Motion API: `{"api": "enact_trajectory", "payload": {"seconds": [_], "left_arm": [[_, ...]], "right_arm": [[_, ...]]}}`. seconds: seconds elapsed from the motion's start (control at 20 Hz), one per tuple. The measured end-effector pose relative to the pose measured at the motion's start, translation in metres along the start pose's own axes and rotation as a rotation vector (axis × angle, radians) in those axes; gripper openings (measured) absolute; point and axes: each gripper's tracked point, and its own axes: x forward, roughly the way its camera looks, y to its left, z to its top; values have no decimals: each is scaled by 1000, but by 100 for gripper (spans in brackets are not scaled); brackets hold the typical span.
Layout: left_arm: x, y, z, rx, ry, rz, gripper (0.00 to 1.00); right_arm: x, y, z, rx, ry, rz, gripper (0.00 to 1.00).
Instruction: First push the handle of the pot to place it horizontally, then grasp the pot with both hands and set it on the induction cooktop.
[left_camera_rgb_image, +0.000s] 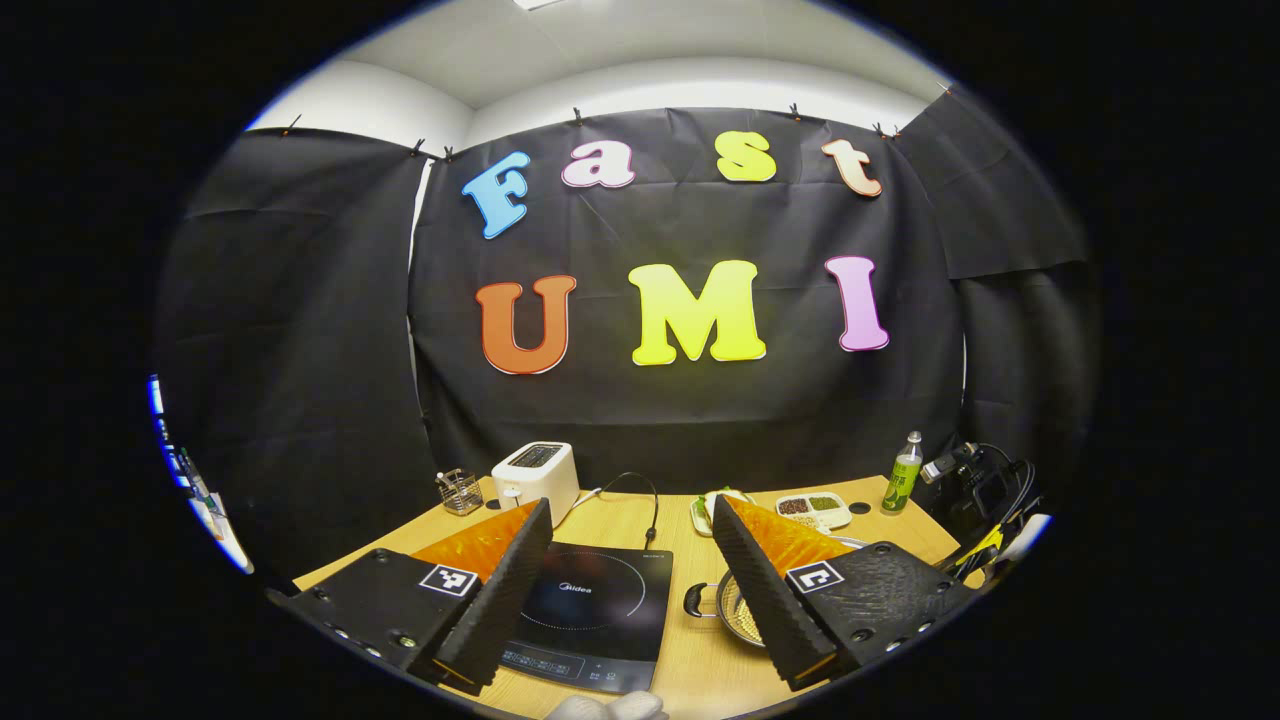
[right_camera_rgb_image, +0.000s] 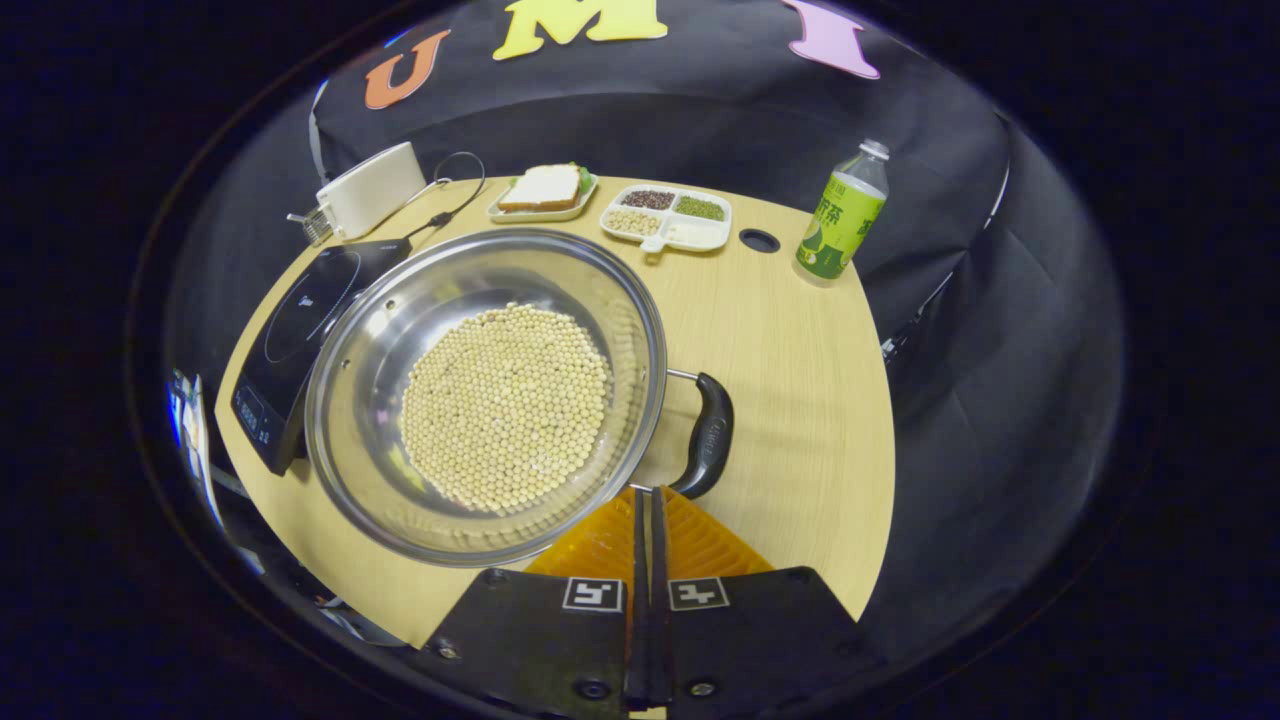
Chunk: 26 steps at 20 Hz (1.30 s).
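Jaws on my right gripper (right_camera_rgb_image: 645, 500) are pressed together with nothing between them, their tips just beside the near end of the pot's black side handle (right_camera_rgb_image: 708, 435), so I read this as the pushing step. My left gripper (left_camera_rgb_image: 628, 535) hangs spread wide and empty above the tabletop (right_camera_rgb_image: 790, 330), with the induction cooktop (left_camera_rgb_image: 600, 610) showing in the gap and the pot's other handle (left_camera_rgb_image: 697, 599) peeking beside its right finger. The pot (right_camera_rgb_image: 350, 400) sits on the wood touching or just beside the cooktop's right edge, not yet on it. My worry is the push: the closed tips could slide off the rounded handle, or shove the whole pot sideways into the cooktop instead of turning it, and a jolt would scatter its load. It holds a shallow, loose layer of pale round beans (right_camera_rgb_image: 505, 405) across the bottom. Farther back, a divided dish (right_camera_rgb_image: 667, 217) carries dark, green and pale grains in separate sections, a small plate (right_camera_rgb_image: 540, 210) bears a sandwich, and a green bottle (right_camera_rgb_image: 840, 215) stands well apart to the right.
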Motion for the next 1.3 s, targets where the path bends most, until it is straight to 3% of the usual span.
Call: {"api": "enact_trajectory", "payload": {"seconds": [0.25,0.5,0.6,0.75,0.9,0.95,1.3], "left_arm": [[-7,-5,-2,1,12,15,96],[-9,-11,-15,-10,35,-44,96],[-8,-11,-22,-10,51,-69,96],[-6,-14,-33,-9,71,-126,96],[-5,-19,-43,6,78,-199,97],[-4,-21,-47,19,83,-215,97],[15,-45,-98,30,207,-287,96]], "right_arm": [[-1,-6,2,-4,-20,1,4],[-38,-19,6,8,-144,-76,2],[-57,-12,1,15,-179,-72,27],[-84,-6,-4,47,-243,-102,75],[-103,-2,-15,80,-282,-144,87],[-107,1,-16,94,-294,-148,98],[-102,4,-26,152,-293,-133,99]]}}
